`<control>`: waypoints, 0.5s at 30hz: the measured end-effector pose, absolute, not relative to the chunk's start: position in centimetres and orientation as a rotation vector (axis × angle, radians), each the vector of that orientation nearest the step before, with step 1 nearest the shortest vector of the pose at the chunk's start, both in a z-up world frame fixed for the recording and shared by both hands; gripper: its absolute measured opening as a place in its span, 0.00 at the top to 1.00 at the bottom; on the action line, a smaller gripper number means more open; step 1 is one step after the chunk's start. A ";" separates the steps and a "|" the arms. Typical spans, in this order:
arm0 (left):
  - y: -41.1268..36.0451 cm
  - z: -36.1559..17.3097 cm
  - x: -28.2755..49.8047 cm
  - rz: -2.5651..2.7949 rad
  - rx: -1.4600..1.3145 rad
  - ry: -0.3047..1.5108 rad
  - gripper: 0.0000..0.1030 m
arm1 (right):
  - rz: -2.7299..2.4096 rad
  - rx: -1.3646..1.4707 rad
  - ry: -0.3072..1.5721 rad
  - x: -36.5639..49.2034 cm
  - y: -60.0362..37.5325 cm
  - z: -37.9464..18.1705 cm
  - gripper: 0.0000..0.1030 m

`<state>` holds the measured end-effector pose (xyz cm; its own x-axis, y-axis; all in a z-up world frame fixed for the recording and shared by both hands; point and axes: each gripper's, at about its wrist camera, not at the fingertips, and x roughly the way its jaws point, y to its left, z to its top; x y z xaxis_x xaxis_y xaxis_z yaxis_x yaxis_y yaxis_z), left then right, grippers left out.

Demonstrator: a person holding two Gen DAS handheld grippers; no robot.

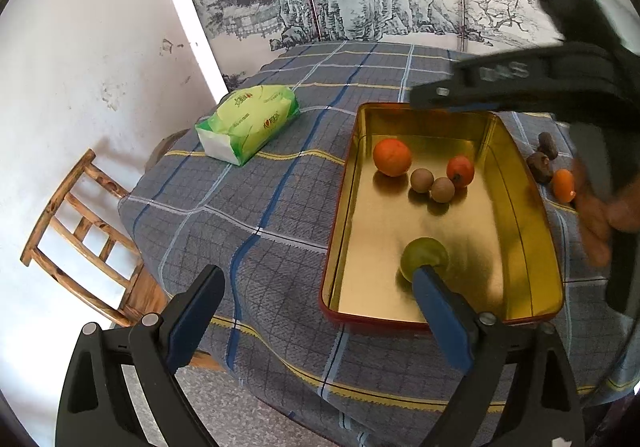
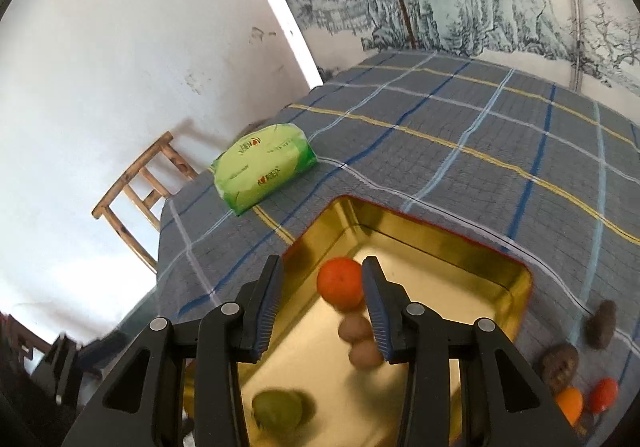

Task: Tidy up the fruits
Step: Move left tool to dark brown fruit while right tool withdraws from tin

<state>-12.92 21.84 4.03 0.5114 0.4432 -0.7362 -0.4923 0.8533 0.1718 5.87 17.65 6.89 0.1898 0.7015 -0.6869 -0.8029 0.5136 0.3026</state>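
Fruits (image 1: 420, 183) lie in tin (image 1: 516, 183) beneath open right gripper (image 2: 322, 307).

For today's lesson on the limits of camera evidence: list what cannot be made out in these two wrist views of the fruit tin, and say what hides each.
- Left wrist: green fruit, near side covered by left gripper's finger.
- Left wrist: right gripper motion-blurred; jaws unreadable.
- Right wrist: brown fruits beside the tin blurred; kind unclear.
- Right wrist: orange fruit cut by gripper body.
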 end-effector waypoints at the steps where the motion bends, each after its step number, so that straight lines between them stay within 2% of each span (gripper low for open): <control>1: 21.6 4.1 -12.9 0.564 -0.056 0.866 0.09 | 1.064 -0.132 0.868 5.4 16.6 7.2 0.59; 7: 20.1 4.8 -12.6 0.555 -0.026 0.860 0.08 | 1.009 -0.165 0.775 3.7 9.7 7.6 0.59; 15: 16.4 6.1 -11.8 0.447 0.067 0.827 0.09 | 0.745 -0.226 0.744 4.3 -4.3 4.6 0.59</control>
